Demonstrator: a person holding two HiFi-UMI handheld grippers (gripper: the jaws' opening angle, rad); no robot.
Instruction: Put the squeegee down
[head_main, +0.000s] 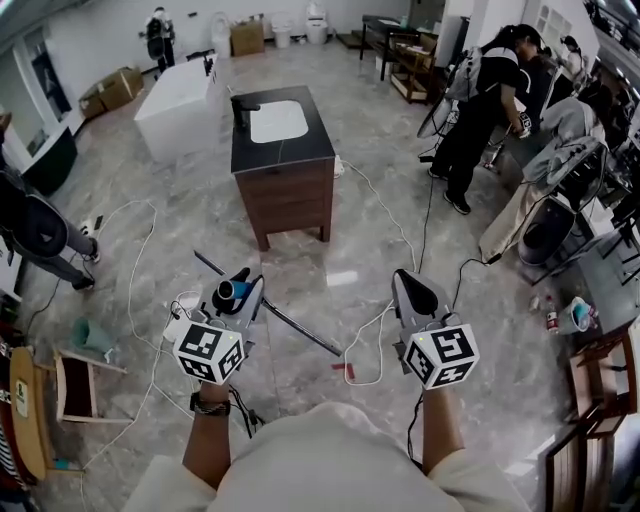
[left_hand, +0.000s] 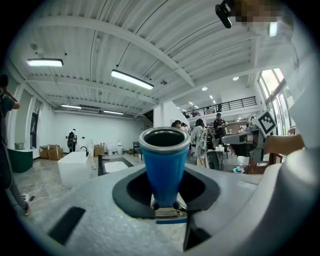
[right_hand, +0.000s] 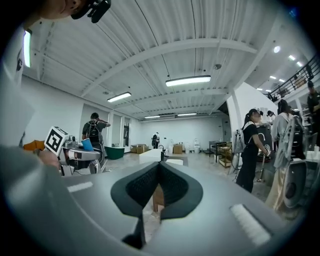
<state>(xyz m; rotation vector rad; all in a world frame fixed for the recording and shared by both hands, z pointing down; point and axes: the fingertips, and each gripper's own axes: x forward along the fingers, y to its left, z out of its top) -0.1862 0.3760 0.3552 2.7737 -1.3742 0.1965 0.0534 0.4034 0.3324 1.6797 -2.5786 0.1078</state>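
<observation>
You're holding the left hand-held gripper (head_main: 243, 283) out in front of you at approx. level, and it's clenching the squeegee (left_hand: 164, 160) by its blue handle. In the left gripper view the handle is standing upright btwn the 2 jaws, w/ both jaws pressing on its narrow lower part. Its wide grey-rimmed open end is pointing up and away from the camera. A metal clip is sitting at the handle's base, right at the jaws. In the head view the squeegee's long dark blade (head_main: 300, 330) is running slantwise under that gripper, sticking out on both sides of it. It's hanging above the floor (head_main: 350, 230), so the squeegee isn't resting on anything yet.

Your right hand-held gripper (right_hand: 160, 167) is also pointing level, well apart from the left 1. Its jaws are closing tip to tip w/ nothing btwn them, so it's clenched and empty.

Ahead of you a wooden cabinet (head_main: 285, 205) w/ a dark top and a white basin is standing on the floor, and a white tub (head_main: 180, 105) is sitting beyond it to the left. Cables (head_main: 140, 300) are trailing over the floor near your left side. 2 or more people (head_main: 480, 110) are working at the far right.
</observation>
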